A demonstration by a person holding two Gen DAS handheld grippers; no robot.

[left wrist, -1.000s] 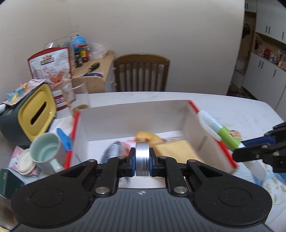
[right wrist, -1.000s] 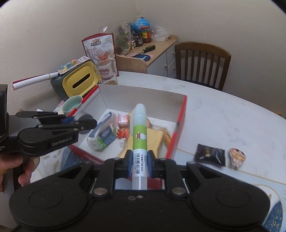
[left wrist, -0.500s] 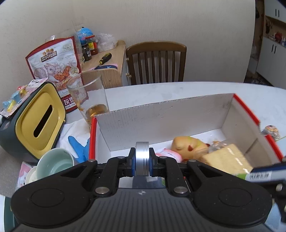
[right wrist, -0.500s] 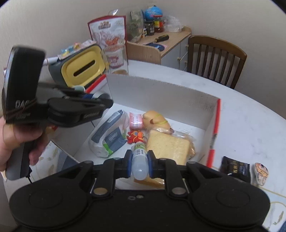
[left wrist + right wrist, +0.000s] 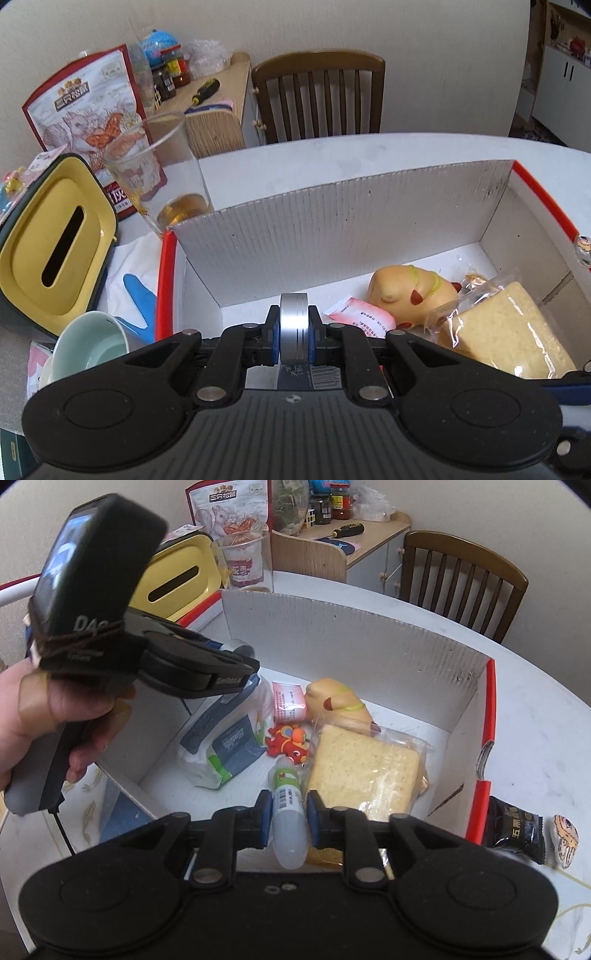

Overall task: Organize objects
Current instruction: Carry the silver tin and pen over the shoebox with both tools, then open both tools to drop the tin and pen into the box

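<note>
A white cardboard box (image 5: 351,229) with red edges holds a yellow duck toy (image 5: 410,291), a pink packet (image 5: 360,319), wrapped crackers (image 5: 364,764), a blue-and-white bag (image 5: 225,738) and a small red toy (image 5: 290,740). My left gripper (image 5: 293,332) is shut on a silver disc (image 5: 293,325) above the box's left side. The right wrist view also shows this gripper (image 5: 236,664), held by a hand. My right gripper (image 5: 290,808) hangs low inside the box. Its jaws are opening, and a white glue bottle (image 5: 288,812) lies between them, nose down on the box floor, the pads just off it.
Left of the box stand a glass (image 5: 162,173) with amber liquid, a yellow-lidded tissue holder (image 5: 51,251), a mint cup (image 5: 88,343) and a blue glove (image 5: 138,299). A black sachet (image 5: 515,829) and a small patterned packet (image 5: 565,840) lie right of it. A wooden chair (image 5: 317,96) stands behind the table.
Both grippers have come down and forward over the box. The glue bottle went from sticking out over the box to dipping onto its floor, and the right jaws have parted slightly.
</note>
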